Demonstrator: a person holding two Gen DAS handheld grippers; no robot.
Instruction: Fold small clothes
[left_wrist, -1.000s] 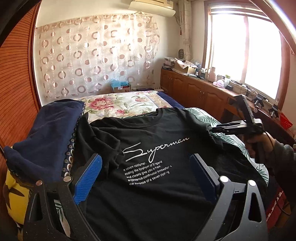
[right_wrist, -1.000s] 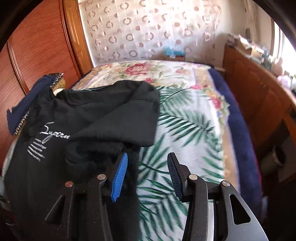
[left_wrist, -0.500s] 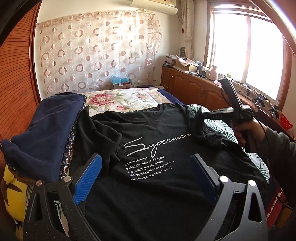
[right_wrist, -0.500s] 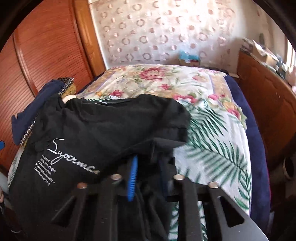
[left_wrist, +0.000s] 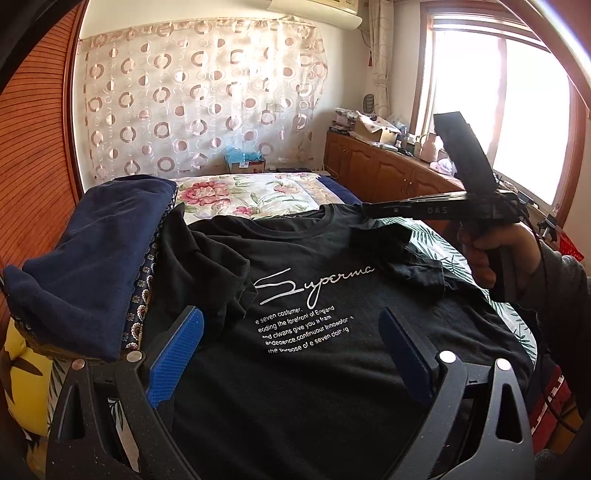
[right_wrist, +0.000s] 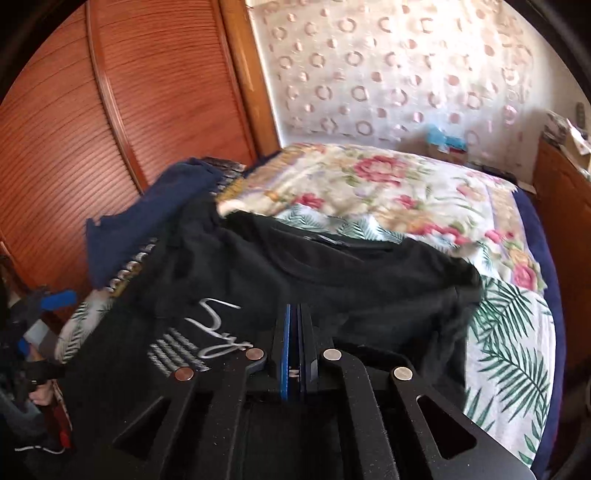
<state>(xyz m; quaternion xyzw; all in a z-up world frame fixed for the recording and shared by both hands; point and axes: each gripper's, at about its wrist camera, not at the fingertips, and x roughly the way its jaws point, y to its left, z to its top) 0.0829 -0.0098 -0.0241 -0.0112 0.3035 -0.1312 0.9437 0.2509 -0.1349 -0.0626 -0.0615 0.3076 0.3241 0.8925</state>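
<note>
- The black T-shirt (left_wrist: 314, 332) lies front-up on the near end of the bed (left_wrist: 258, 192), its white "Superman" print and small text lines facing up.
- Its right sleeve (left_wrist: 402, 254) is raised off the bed and folded over toward the chest, covering the end of the printed word.
- The left sleeve (left_wrist: 210, 266) lies bunched on the left of the shirt, beside a navy garment (left_wrist: 92, 266).
- The right gripper (right_wrist: 297, 347) has its blue pads pressed flat together; in the left wrist view its tip sits at the lifted sleeve fabric near the collar, clamped on it.
- A hand (left_wrist: 495, 254) with a grey cuff holds that gripper's handle on the right.
- The left gripper (left_wrist: 291, 354) hangs over the near hem of the shirt with its jaws spread wide and nothing between them.
- The navy garment lies piled on a patterned cloth at the left, over a yellow cushion (left_wrist: 26, 380).
- Far end: floral and palm-leaf bed cover, circle-patterned curtain (left_wrist: 199, 99); wooden cabinets (left_wrist: 384, 173) and a window (left_wrist: 498, 110) at right.
</note>
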